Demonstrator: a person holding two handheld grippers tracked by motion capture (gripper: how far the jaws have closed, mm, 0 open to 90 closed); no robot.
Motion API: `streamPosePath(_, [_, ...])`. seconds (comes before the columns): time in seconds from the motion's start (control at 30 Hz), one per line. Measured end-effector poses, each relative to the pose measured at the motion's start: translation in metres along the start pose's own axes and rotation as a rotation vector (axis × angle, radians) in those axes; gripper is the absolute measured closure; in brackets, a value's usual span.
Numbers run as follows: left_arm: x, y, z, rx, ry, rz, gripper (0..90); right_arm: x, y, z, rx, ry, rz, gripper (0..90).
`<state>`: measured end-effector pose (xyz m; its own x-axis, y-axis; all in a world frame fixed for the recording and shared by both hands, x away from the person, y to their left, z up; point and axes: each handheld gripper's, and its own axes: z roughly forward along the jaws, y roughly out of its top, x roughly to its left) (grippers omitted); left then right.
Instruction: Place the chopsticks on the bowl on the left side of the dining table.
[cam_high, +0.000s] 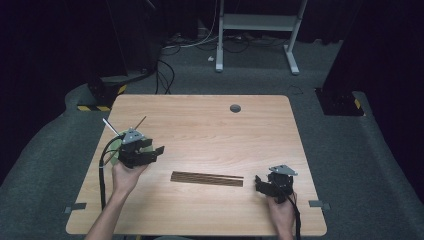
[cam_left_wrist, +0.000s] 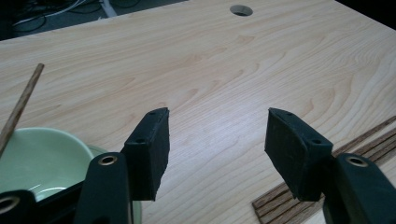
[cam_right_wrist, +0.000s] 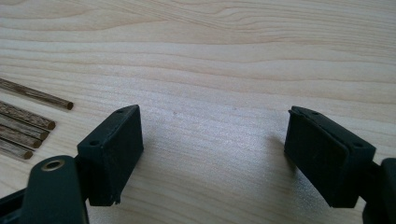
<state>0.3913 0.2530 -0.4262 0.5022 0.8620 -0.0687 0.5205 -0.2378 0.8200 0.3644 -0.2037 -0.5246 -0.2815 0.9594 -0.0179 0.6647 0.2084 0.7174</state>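
High view — chopsticks (cam_high: 207, 178) between left gripper (cam_high: 156, 148), right gripper (cam_high: 258, 183).

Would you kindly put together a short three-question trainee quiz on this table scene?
1. True or false: the left gripper holds a stick between its fingers.
2. What lies on the table between the two grippers? A) a row of dark wooden sticks B) a spoon C) a cloth
3. What colour is the bowl beside the left gripper?

Key: 1. False; its fingers are open on nothing. 2. A, the sticks. 3. Pale green; a stick leans in it.
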Motion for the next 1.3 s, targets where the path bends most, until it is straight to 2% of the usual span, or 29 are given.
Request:
streamPosePath(0.33, [-0.009,0.002,0.006,-0.003,-0.022,0.010,40.3,0.000,0.000,0.000,-0.001,0.000,-0.003,18.9])
streamPosePath(1.3, [-0.028,0.000,0.024,0.002,-0.080,0.003,40.1,0.000,0.000,0.000,-0.001,0.000,-0.003,18.9])
